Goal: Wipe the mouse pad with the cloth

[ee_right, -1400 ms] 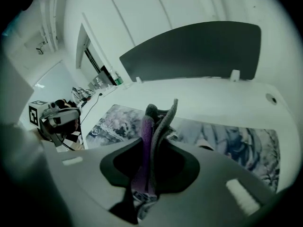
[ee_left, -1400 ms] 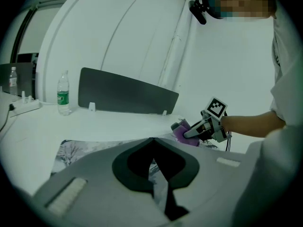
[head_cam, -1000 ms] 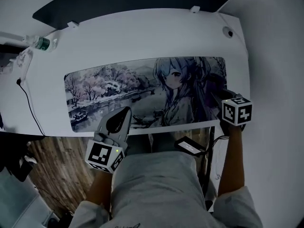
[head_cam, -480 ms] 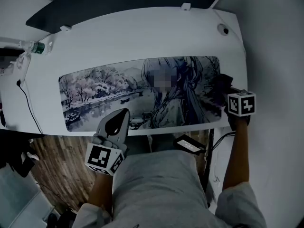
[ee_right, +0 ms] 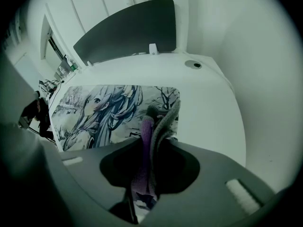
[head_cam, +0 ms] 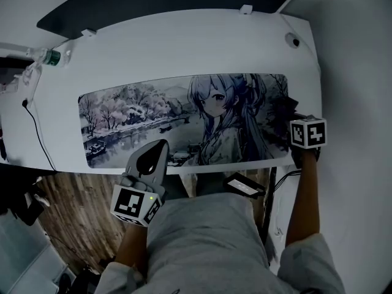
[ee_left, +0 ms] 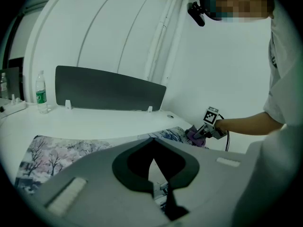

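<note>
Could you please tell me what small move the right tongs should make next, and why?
Probably draw the right tongs to the left, dragging the cloth along the mouse pad. They are shut on the cloth at the pad's right end, and nearly all of the pad lies to their left, so a leftward stroke would cover the most surface.

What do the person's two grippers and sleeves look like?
The left gripper and the right gripper each have a wide grey body and carry a white cube with black square markers. A dark cable hangs from the right one. The person wears a light short-sleeved shirt.
</note>
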